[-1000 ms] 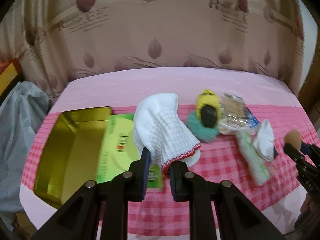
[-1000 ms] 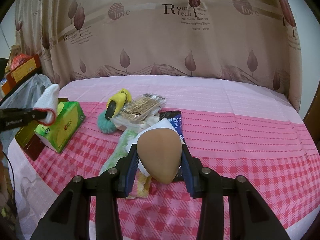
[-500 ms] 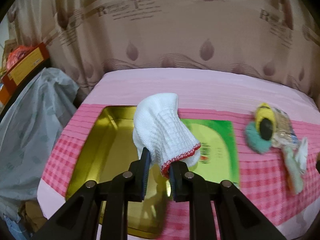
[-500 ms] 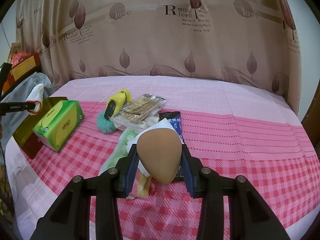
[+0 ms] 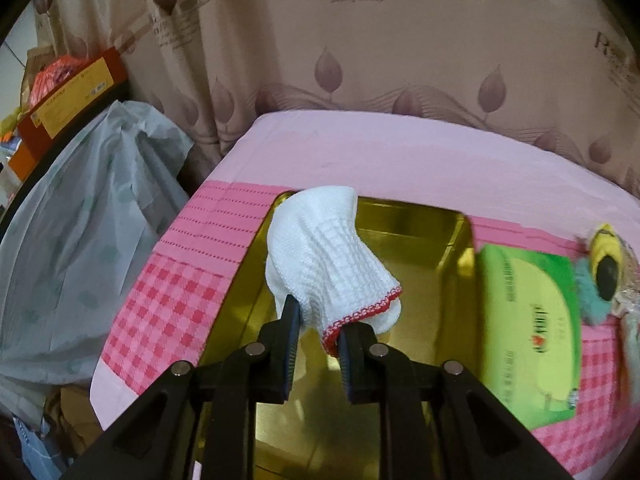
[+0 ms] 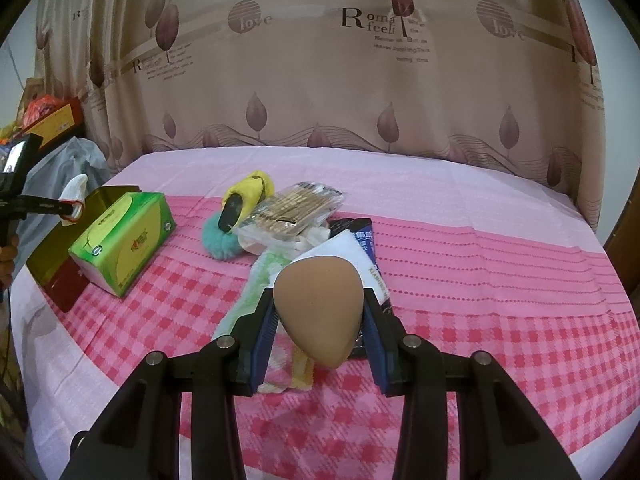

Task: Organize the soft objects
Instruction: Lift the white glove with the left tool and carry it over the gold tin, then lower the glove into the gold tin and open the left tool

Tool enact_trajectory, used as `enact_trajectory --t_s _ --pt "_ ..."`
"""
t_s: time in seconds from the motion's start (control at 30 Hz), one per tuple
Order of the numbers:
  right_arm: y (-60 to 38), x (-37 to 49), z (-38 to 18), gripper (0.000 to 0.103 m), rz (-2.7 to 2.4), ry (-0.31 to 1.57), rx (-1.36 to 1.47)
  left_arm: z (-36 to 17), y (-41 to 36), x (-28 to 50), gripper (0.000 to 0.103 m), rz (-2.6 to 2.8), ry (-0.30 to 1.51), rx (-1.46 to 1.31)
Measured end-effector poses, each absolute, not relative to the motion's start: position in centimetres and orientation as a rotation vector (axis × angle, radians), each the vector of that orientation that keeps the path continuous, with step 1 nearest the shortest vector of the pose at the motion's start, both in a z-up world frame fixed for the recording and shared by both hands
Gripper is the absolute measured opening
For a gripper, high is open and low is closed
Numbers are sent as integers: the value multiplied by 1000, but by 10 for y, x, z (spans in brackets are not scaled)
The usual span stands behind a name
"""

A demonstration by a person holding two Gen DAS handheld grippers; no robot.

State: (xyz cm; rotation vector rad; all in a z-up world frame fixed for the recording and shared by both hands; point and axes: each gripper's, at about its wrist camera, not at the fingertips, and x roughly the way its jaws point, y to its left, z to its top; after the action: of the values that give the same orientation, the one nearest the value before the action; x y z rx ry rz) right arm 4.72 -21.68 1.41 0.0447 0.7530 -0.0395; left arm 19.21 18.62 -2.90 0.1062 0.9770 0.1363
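**Glove over gold tin, sponge held over the pile**

White knit glove (image 5: 328, 256), red-trimmed cuff, pinched at the cuff by left gripper (image 5: 318, 330), hanging above the open gold tin (image 5: 420, 240) at the table's left end. Green tissue box (image 5: 528, 332) sits just right of the tin. Right gripper (image 6: 320, 320) clamps a tan teardrop sponge (image 6: 320, 308), above a heap: yellow-and-teal plush toy (image 6: 236, 216), clear packet of swabs (image 6: 296, 208), green cloth (image 6: 260, 280). Pink checked tablecloth (image 6: 500, 320) underneath.
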Motion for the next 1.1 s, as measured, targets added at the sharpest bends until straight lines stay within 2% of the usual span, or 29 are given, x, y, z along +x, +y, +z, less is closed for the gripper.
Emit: enact_trajectory --t_s 0.63,0.77,0.83,0.93,1.1 --pt "-198 42 12 37 -24 757 20 -73 223 226 21 206 1083 96" --pt "-193 43 10 37 -20 763 15 -76 226 227 29 216 1092 89" --pt "-191 44 10 37 -18 765 11 -76 227 228 42 227 1091 94" --pt "-187 44 10 37 -13 767 6 -77 227 228 47 254 1099 114" --pt "-178 46 11 37 5 765 -10 -74 226 223 49 255 1089 106"
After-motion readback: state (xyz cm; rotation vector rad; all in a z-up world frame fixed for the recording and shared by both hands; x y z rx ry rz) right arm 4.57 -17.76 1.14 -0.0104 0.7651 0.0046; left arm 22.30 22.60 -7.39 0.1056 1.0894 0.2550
